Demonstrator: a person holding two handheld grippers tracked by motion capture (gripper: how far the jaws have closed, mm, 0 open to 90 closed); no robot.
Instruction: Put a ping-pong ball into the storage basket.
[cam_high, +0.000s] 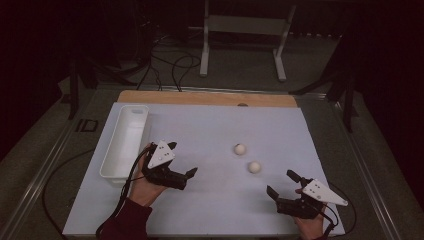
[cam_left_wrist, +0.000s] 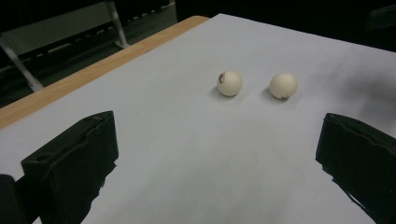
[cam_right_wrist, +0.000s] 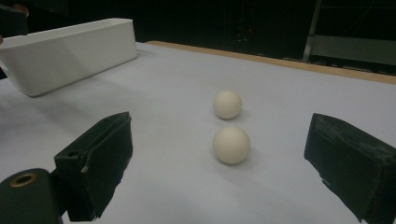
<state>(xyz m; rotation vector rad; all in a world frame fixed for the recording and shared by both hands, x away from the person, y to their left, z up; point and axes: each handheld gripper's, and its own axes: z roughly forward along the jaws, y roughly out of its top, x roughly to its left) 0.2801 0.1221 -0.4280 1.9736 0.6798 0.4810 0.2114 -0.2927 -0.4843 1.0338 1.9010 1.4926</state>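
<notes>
High view, nearest edge first: the right gripper (cam_high: 280, 183) sits close to the person's side of the table (cam_high: 210, 215), its jaws spread wide with nothing between them. The left gripper (cam_high: 181, 160) is a little farther in, just beside the white bin (cam_high: 107, 167), jaws likewise wide apart and empty.

Taking the bin as the landmark, two white balls lie out on the open sheet, well apart from it on its right-hand side. The nearer ball (cam_high: 254, 167) rests just ahead of the right gripper and slightly to that gripper's left; the farther ball (cam_high: 240, 148) lies close behind it, near but not touching, and a shade closer to the bin.

In the right gripper view the nearer ball (cam_right_wrist: 231, 144) lies almost centred between the jaws, with the farther ball (cam_right_wrist: 228, 104) lined up behind it and the bin (cam_right_wrist: 65, 53) off to the left. From the left gripper view the two balls (cam_left_wrist: 229, 83) (cam_left_wrist: 283, 86) appear side by side, well ahead of the jaws.

By my reading, the right hand is the nearer one to the balls, so a short straight push forward would bring its jaws around the nearer ball. Being round, the ball has no long axis to line up with.
</notes>
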